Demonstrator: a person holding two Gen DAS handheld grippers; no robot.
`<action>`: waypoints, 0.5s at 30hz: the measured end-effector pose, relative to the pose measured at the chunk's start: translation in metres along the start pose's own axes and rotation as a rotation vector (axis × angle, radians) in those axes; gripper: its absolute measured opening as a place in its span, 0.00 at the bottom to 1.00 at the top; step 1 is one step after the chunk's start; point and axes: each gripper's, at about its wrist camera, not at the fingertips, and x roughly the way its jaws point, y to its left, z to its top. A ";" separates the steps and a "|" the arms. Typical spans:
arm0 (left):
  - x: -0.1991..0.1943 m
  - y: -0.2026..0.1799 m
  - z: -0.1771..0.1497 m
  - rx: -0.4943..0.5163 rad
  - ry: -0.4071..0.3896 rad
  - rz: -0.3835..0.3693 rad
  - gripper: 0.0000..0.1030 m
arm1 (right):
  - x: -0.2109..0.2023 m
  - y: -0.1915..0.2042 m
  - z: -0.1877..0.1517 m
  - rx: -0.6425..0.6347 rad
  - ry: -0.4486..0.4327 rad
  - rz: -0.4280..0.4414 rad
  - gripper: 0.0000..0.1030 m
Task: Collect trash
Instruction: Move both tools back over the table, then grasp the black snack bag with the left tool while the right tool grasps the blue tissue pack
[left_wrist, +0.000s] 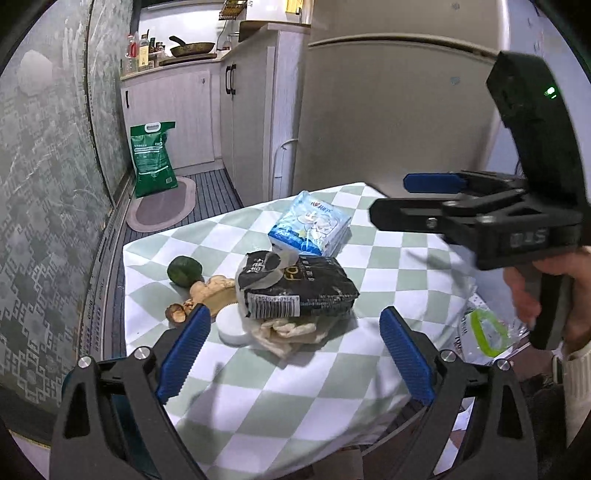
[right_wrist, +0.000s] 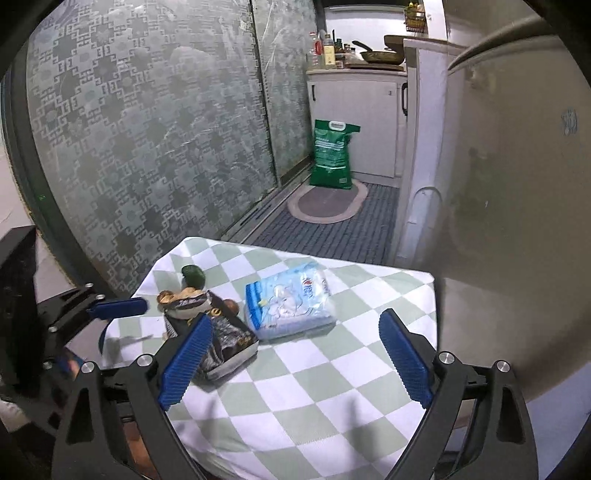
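Currently both grippers hover over the near edge of the table (left_wrist: 258, 398), nothing held. Left gripper (left_wrist: 295, 354): blue pads spread wide, empty gap between them. Right gripper (right_wrist: 295, 362): same, fingers spread wide, nothing between; the left-wrist view shows it side-on above the table's right edge.

Trash sits clustered toward the table's left side, on the green-and-white checked cloth:
- black snack wrapper (left_wrist: 299, 284), crumpled, barcode facing the left camera, lying on top of the pile
- white round lid (left_wrist: 232, 325) touching the wrapper's near-left corner
- crumpled beige paper (left_wrist: 288, 332) sticking out from under the wrapper's near edge
- ginger piece (left_wrist: 210, 288) and brown nut shells (left_wrist: 177, 312) just left of the wrapper
- green lime (left_wrist: 184, 271) nearest the left edge, touching the ginger

Blue tissue pack (left_wrist: 310, 225) lies just behind the wrapper, toward the far edge; can't tell whether they touch. From the right wrist it's the tissue pack that sits centred ahead, wrapper beside the left pad.

Clear plastic bag (left_wrist: 484, 328) with green print hangs off the right edge, below the hand (left_wrist: 554, 295) holding the right gripper.
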 end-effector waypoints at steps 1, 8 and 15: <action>0.004 -0.001 0.000 0.003 0.005 0.007 0.92 | -0.001 -0.001 -0.001 0.000 0.000 0.020 0.90; 0.024 -0.003 0.004 0.009 0.018 0.037 0.92 | -0.002 -0.008 0.001 0.029 0.000 0.091 0.90; 0.040 -0.004 0.012 -0.009 0.035 0.060 0.88 | 0.006 -0.010 0.006 0.032 0.013 0.076 0.90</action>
